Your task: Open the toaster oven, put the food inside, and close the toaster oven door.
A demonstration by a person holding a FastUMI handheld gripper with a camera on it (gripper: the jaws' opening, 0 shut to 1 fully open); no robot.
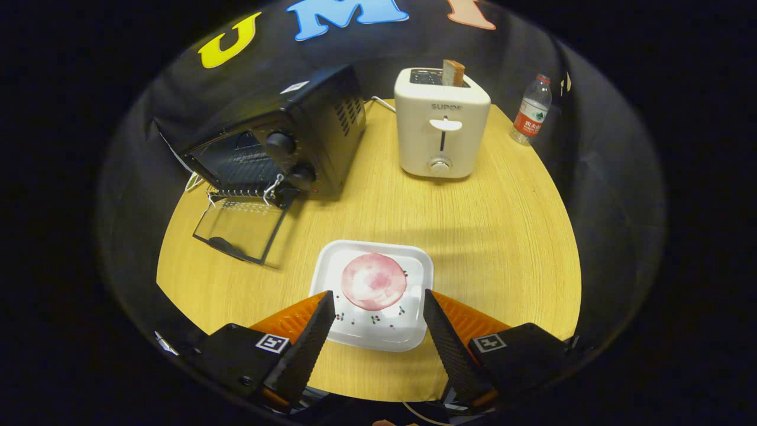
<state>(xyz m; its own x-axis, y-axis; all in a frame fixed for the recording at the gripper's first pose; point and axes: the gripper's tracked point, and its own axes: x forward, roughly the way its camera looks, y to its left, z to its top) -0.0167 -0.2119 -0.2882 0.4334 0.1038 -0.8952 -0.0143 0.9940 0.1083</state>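
A black toaster oven stands at the far left of the round wooden table, its glass door folded down flat onto the tabletop. A white square plate lies just ahead of my fingers, and a round pink slice of food rests on it. My gripper is open, hovering over the plate's near half. One fingertip sits at each side of the plate, and the food lies just beyond the tips. Nothing is held.
A white pop-up toaster with a slice of bread sticking out stands at the back middle. A plastic water bottle stands at the table's far right edge. A white cable runs between oven and toaster.
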